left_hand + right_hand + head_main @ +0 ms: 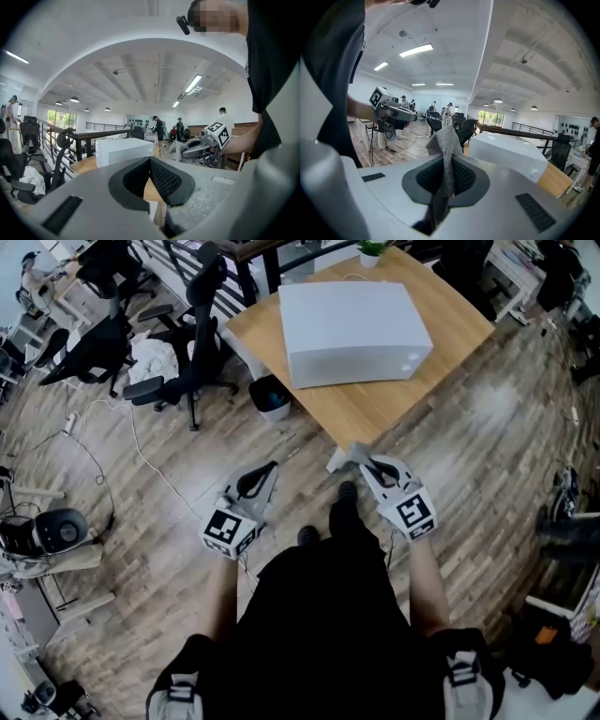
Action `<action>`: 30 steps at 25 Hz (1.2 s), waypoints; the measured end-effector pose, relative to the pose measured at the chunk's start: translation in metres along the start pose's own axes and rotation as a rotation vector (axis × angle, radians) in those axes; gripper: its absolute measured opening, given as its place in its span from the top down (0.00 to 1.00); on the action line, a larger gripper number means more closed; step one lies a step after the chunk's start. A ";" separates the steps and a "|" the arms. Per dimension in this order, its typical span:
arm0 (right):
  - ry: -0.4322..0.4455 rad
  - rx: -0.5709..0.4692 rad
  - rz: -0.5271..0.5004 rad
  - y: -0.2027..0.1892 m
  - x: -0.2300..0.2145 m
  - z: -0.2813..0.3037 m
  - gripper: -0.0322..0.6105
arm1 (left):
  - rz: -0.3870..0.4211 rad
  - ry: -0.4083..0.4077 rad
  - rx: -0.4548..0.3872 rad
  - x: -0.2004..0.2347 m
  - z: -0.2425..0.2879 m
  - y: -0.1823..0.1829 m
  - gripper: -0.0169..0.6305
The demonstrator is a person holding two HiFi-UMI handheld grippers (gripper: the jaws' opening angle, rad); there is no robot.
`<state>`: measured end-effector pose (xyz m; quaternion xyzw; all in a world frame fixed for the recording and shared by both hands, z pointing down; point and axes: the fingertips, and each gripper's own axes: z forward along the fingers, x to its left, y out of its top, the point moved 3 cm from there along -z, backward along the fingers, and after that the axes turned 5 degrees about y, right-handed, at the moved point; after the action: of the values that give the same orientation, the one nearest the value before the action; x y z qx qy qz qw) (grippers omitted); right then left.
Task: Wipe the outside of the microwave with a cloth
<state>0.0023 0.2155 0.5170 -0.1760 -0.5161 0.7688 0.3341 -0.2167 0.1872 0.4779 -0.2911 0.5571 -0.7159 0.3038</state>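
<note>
The wiping has not begun, as far as can be judged. The cloth (445,150) is in hand but touches nothing. The right gripper (361,460) is clamped on it, with a fold of grey knit standing up past the jaws and the rest hanging below. The left gripper (267,470) has its jaws together with nothing between them. Both grippers are held low, just short of the near corner of the table (375,418), the left one off to that corner's left over the floor (469,456).

The microwave (352,329), a plain white box, sits on the far half of the table, well apart from the cloth. Its top and every side look untouched, so the whole outside seems left to do. The likely first need is to bring the cloth across the bare near corner to the closest face.

The table is light wood, set corner-on to the person, and bare in front of the microwave. A small plant (372,249) stands at its far edge. A black bin (272,395) stands on the floor beside the left corner.

The room is a large open office with a wood-plank floor. Black chairs (192,362) and loose cables lie to the left. A dark railing (89,136) runs behind the table. People (159,129) stand far off under strip lights.
</note>
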 end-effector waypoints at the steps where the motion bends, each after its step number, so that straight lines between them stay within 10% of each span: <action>1: 0.002 -0.001 -0.003 0.001 -0.007 0.003 0.93 | -0.002 0.007 -0.002 0.002 0.005 0.001 0.97; 30: 0.073 0.001 -0.073 -0.023 -0.251 0.013 0.93 | -0.006 0.157 -0.020 -0.006 0.201 0.051 0.97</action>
<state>0.1816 0.0382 0.5248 -0.1848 -0.5091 0.7496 0.3806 -0.0557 0.0569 0.4699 -0.2385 0.5855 -0.7319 0.2541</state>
